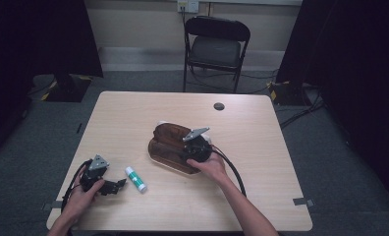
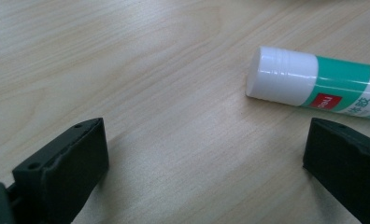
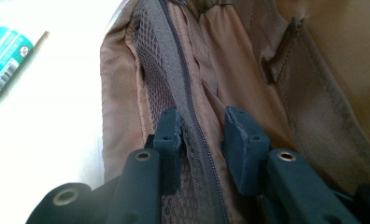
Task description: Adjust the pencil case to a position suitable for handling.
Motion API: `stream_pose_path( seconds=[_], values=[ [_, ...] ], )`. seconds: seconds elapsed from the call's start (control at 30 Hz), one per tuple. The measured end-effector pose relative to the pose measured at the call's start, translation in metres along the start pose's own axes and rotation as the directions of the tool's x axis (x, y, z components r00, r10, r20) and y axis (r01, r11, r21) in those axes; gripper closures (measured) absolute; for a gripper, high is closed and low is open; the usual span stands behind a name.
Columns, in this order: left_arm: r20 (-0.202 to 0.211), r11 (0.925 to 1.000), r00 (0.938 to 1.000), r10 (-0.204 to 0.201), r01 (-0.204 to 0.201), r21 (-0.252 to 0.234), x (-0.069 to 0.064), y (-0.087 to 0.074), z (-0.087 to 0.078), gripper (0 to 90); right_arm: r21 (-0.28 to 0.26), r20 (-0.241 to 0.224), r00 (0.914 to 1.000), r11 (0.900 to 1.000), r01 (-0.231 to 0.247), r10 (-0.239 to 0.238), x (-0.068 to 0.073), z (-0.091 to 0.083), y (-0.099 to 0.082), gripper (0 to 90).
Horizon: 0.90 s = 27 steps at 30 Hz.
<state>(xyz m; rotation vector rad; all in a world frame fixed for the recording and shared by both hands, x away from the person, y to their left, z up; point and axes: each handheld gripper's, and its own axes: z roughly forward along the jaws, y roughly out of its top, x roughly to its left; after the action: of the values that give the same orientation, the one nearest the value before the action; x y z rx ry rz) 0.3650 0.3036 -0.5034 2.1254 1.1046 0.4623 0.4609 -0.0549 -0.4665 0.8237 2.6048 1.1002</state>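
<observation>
Right gripper view puts us inside the brown pouch [image 3: 248,60], where our right gripper [image 3: 202,140] has its two black jaws drawn in narrow on a strip of mesh lining and the zipper [image 3: 192,107] that runs up between them; the pads press the fabric from both sides, so we read this as a grip on the pouch's inner edge. Tan lining folds away on either side of the zipper, and a stitched inner pocket sits toward the right of that view. From the high view we see the pouch [image 1: 170,142] lying open near the middle of the tabletop [image 1: 133,113], a little toward the right edge, with our right gripper [image 1: 196,147] on its right side and our right hand [image 1: 212,169] just behind it. Nearer our edge and left of the pouch lies a glue stick [image 1: 135,178], white-capped with a green label, well apart from the pouch. In the left gripper view its white cap [image 2: 279,74] lies on the bare wood beyond the jaws, closer to the one on the right of that view, touching neither. Our left gripper [image 2: 206,158] stands wide open with nothing between its jaws. In the high view it [image 1: 115,186] rests near the front left corner of the tabletop, just beside the glue stick. A small dark disc [image 1: 219,106] sits near the far edge.
</observation>
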Motion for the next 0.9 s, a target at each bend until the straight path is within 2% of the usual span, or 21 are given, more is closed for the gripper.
stream_pose_path(
  seconds=[0.07, 0.13, 0.4, 0.63, 0.9],
  values=[
    [0.0, 1.0, 1.0, 0.0, 0.0, 0.0, 0.0, 0.0, 0.0, 0.0, -0.007, 0.008, 1.0, 1.0, 0.001, 0.0, 0.002, -0.002, -0.003, 67.3],
    [0.0, 1.0, 1.0, 0.0, 0.0, 0.0, 0.0, 0.0, 0.0, 0.0, -0.012, -0.005, 1.0, 0.9999, -0.004, 0.004, 0.003, -0.006, -0.007, 67.3],
    [-0.001, 1.0, 1.0, 0.0, 0.0, 0.0, 0.0, 0.0, 0.0, 0.0, -0.016, -0.008, 0.9995, 0.9994, -0.029, 0.029, 0.009, -0.015, -0.018, 67.0],
    [-0.001, 1.0, 1.0, -0.001, 0.001, 0.0, 0.0, 0.0, 0.0, 0.0, -0.017, -0.018, 0.9996, 0.9997, -0.02, 0.02, 0.013, -0.025, -0.028, 66.8],
    [-0.001, 1.0, 1.0, -0.001, 0.001, 0.0, 0.0, 0.0, 0.0, 0.0, -0.028, -0.018, 0.9992, 0.9989, -0.036, 0.036, 0.02, -0.035, -0.041, 65.8]
  ],
)
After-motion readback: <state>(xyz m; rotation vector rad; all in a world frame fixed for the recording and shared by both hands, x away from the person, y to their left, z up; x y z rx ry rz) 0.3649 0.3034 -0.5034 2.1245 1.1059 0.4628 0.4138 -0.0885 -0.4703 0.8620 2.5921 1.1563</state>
